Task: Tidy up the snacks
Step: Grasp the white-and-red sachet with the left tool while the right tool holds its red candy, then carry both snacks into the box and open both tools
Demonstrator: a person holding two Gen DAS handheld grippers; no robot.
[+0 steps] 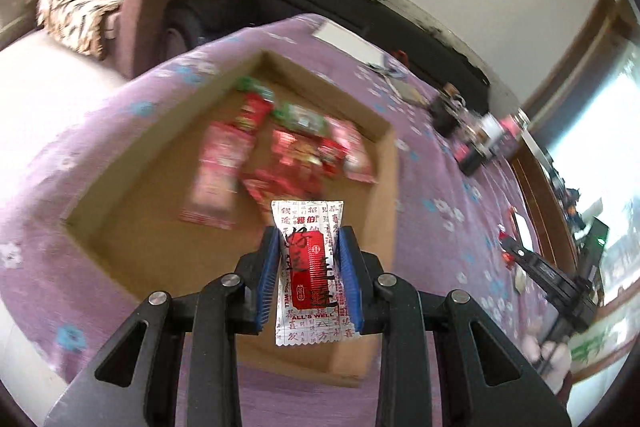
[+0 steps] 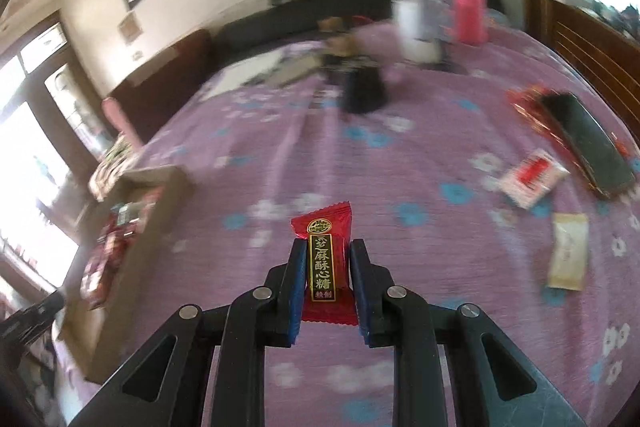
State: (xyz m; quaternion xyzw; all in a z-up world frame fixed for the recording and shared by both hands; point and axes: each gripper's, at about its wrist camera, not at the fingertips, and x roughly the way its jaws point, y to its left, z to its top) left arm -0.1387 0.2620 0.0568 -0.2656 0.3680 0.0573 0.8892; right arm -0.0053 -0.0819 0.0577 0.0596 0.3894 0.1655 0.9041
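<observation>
Two hand-held grippers work over a table covered in a purple cloth with blue and white flowers (image 2: 400, 155). An open cardboard box (image 1: 120, 195) sits on the cloth and serves as the collecting place: red, pink and green snack packets (image 1: 296, 151) already lie loose on its floor, blurred in this view. The left gripper (image 1: 308, 267) hangs over the near edge of the box, its blue-padded fingers (image 1: 269, 275) closed partway and pinching a white sweet wrapper printed with a red panel and the words "ALL'S WELL" (image 1: 308, 267) by its long sides; the wrapper is held lengthwise along the fingers, probably so it can drop straight into the box. The right gripper (image 2: 326, 279) is well away from the box, which shows at the left edge of its view, and hovers above bare cloth. Its fingers are squeezed onto a red sesame candy with a black and gold label (image 2: 322, 259), also gripped by its sides. Several snacks are yet to be gathered from the cloth to the right: a white and red packet (image 2: 532, 179) and a cream sachet (image 2: 568, 253), near a dark flat object (image 2: 584, 143) that is too blurred to identify.
</observation>
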